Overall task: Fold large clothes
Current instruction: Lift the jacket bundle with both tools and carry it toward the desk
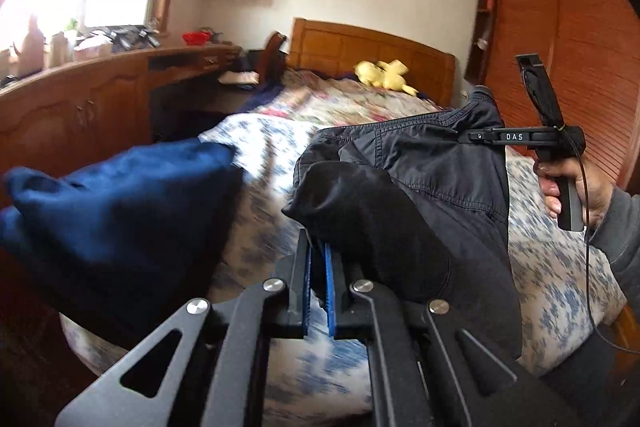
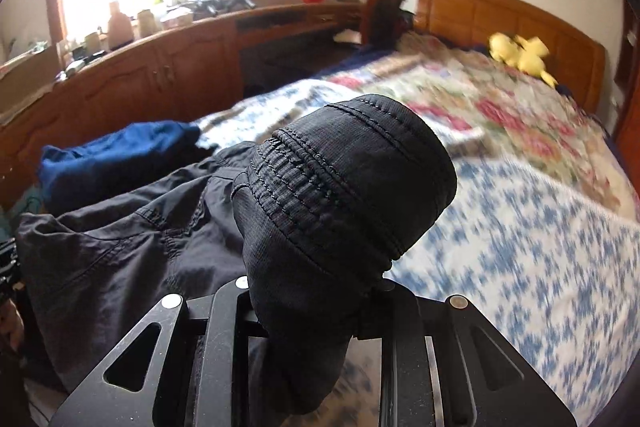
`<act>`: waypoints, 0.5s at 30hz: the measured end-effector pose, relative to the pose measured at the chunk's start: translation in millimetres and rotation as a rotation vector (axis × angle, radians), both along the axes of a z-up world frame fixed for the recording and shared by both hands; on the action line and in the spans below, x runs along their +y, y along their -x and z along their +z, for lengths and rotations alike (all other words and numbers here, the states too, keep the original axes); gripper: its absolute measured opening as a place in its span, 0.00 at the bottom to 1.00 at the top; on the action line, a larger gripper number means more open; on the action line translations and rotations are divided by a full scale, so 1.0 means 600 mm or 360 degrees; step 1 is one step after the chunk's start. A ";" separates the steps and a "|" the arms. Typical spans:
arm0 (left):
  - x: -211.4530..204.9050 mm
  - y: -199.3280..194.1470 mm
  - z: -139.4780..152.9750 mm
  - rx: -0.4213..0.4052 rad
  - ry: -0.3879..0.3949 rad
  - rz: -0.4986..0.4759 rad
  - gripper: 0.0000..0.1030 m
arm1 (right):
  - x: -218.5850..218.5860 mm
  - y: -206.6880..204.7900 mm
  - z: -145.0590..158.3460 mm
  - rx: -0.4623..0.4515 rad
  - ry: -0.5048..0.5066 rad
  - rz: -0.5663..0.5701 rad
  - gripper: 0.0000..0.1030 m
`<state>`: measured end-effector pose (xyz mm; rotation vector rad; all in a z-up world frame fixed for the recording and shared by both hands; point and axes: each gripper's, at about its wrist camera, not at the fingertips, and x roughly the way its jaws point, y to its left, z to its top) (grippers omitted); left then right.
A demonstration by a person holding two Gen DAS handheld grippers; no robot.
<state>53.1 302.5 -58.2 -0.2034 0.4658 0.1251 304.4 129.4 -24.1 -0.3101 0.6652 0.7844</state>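
Dark trousers are held up above the bed, stretched between the two grippers. In the left wrist view the left gripper has its blue-padded fingers drawn narrow on a fold of the black cloth, which bulges up and over the tips. The right gripper is seen to the right and farther off, clamped on the stitched edge of the garment. In the right wrist view the elastic waistband is bunched directly over the right gripper, so the fingertips are hidden, though cloth is plainly pinched between them. The long axis of the held span is judged to run left to right, from one grip to the other, with the rest of the garment hanging down toward the near edge of the bed. Neither hand is clearly nearer the mattress. A blue garment lies crumpled at the left, and a yellow plush toy sits far off near the headboard
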 end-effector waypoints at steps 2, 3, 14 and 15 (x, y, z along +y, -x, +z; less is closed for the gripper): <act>0.041 0.003 0.022 -0.0011 -0.0018 0.0061 0.04 | 0.057 -0.007 0.021 -0.0033 -0.0013 0.0053 0.21; 0.069 0.006 0.037 -0.0021 -0.0021 0.0098 0.04 | 0.080 -0.008 0.030 -0.0045 -0.0023 0.0074 0.21; 0.294 0.075 0.117 -0.0035 -0.0161 0.0540 0.04 | 0.409 0.011 0.110 -0.0114 -0.0114 0.0311 0.21; 0.308 0.079 0.118 -0.0023 -0.0180 0.0573 0.04 | 0.430 0.014 0.112 -0.0109 -0.0121 0.0330 0.21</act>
